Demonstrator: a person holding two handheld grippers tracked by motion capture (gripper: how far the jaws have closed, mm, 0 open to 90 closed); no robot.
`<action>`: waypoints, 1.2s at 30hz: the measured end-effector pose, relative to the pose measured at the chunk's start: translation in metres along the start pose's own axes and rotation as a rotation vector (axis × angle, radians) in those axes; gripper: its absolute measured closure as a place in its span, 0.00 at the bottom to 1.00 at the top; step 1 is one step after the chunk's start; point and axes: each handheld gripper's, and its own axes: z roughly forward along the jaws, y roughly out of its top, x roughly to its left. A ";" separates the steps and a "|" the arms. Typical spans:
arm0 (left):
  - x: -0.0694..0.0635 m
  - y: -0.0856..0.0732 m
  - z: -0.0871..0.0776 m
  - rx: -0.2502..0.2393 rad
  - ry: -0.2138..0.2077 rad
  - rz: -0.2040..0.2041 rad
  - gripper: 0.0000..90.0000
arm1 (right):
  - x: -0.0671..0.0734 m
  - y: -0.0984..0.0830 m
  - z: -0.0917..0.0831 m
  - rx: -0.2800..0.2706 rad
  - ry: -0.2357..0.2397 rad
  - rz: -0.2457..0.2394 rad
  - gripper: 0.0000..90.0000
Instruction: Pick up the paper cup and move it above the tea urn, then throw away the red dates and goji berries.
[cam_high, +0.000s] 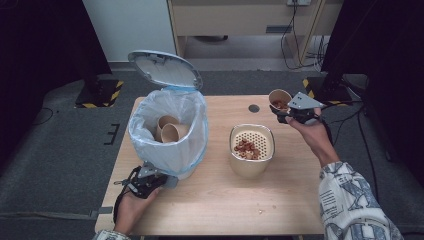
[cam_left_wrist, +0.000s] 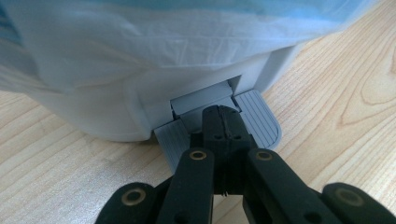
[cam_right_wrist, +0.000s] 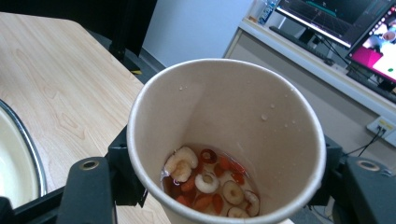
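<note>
Your left gripper (cam_left_wrist: 223, 122): jaws pressed together on the bin pedal (cam_left_wrist: 261, 122).
Your right gripper (cam_high: 289, 113): pinching the paper cup (cam_right_wrist: 226, 140) of dried fruit (cam_right_wrist: 210, 184).
Writing: none readable.

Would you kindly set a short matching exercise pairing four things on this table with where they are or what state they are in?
Things:
1. paper cup
2. bin lid
3. strainer bowl
4. left gripper

States:
A. raised open
B. pressing the bin's pedal, fingers shut
C. held in the right gripper
D. standing mid-table, holding dried fruit

Pairs: 1-C, 2-A, 3-D, 4-B
</note>
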 end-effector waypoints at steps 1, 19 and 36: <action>0.000 0.000 0.000 0.000 -0.001 0.006 1.00 | 0.001 0.000 0.001 -0.002 0.003 -0.002 0.37; 0.000 0.000 0.000 0.001 -0.001 0.007 1.00 | 0.024 0.014 0.008 -0.033 0.062 -0.090 0.37; 0.000 0.000 0.000 0.002 0.000 0.007 1.00 | 0.038 0.021 0.002 -0.049 0.067 -0.175 0.37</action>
